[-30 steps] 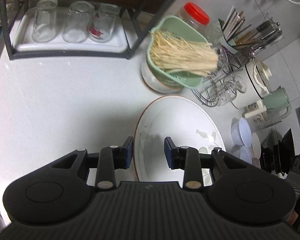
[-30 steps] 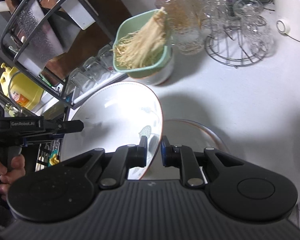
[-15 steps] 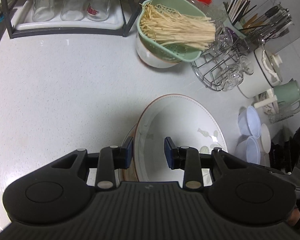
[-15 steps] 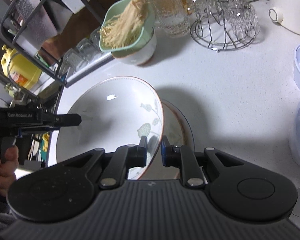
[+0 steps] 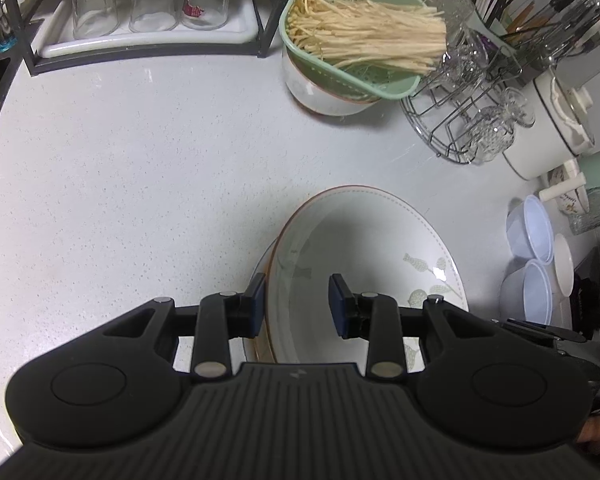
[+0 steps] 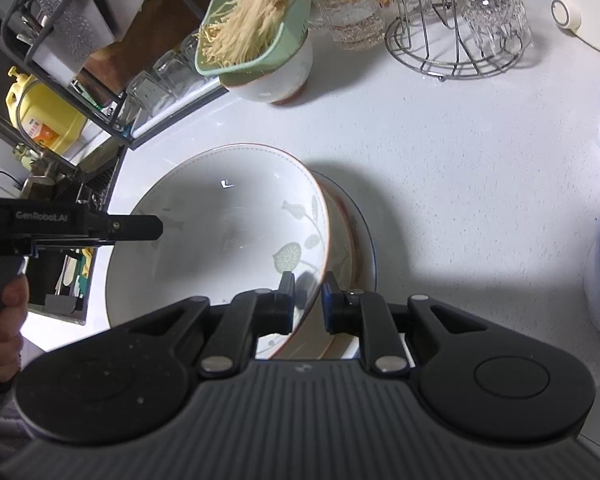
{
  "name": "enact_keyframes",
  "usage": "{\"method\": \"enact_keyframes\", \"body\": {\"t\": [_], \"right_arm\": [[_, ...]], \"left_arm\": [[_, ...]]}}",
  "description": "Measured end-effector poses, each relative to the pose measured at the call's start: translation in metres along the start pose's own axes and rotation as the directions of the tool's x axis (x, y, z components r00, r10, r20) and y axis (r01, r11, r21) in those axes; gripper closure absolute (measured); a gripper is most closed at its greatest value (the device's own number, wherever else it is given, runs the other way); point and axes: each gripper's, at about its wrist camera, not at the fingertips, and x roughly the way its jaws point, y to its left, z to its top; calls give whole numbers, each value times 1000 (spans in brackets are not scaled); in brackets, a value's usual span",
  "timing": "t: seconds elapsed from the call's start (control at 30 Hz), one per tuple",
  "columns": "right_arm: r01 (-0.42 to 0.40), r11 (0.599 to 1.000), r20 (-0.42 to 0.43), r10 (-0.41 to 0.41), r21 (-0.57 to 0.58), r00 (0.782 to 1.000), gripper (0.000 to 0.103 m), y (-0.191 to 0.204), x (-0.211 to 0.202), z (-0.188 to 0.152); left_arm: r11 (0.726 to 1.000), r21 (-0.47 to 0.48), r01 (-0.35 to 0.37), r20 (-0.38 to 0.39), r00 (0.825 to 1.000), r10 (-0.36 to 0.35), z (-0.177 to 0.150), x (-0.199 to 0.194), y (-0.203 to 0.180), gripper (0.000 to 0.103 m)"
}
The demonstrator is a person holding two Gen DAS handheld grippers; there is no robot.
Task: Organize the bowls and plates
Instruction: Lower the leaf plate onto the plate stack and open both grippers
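The right gripper [image 6: 306,300] was seen angled steeply down over the white counter [image 5: 140,168], its two pads pinched onto the near rim of a large white bowl [image 6: 228,232] with a brown edge line and a green leaf print, one pad inside the wall and one outside. The left gripper [image 5: 298,306] was likewise tilted down, reaching the opposite side of the same bowl [image 5: 360,248]; its jaws stood partly apart astride that rim, the left pad just outside the wall and the right pad over the bowl's inside with a visible gap (whether either pad actually pressed could not be told). In the right wrist view the left tool appeared side-on, held by a hand [image 6: 0,312] wrapped round its pistol grip, and the lettering "GenRobot.AI" was read on its black body. The bowl was held low over a second dish [image 6: 354,240] with a matching brown rim, which itself rested on a dark-edged plate [image 6: 370,248] on the counter; contact between the bowl and that dish could not be confirmed. Farther back, a green colander [image 5: 352,76] of pale enoki mushrooms was noted sitting in another white bowl [image 5: 320,100]. On a yellow bottle [image 6: 44,120] an orange label was seen, its writing too small to read.
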Motion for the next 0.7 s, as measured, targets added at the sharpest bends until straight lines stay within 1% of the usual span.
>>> {"method": "enact_keyframes", "body": {"t": [0.37, 0.7], "right_arm": [[0, 1000, -21, -1, -31, 1000, 86, -2, 7, 1], [7, 999, -35, -9, -53, 999, 86, -3, 9, 3]], "left_arm": [[997, 23, -69, -5, 998, 70, 1, 12, -9, 66], [995, 9, -97, -28, 995, 97, -2, 21, -10, 66]]}}
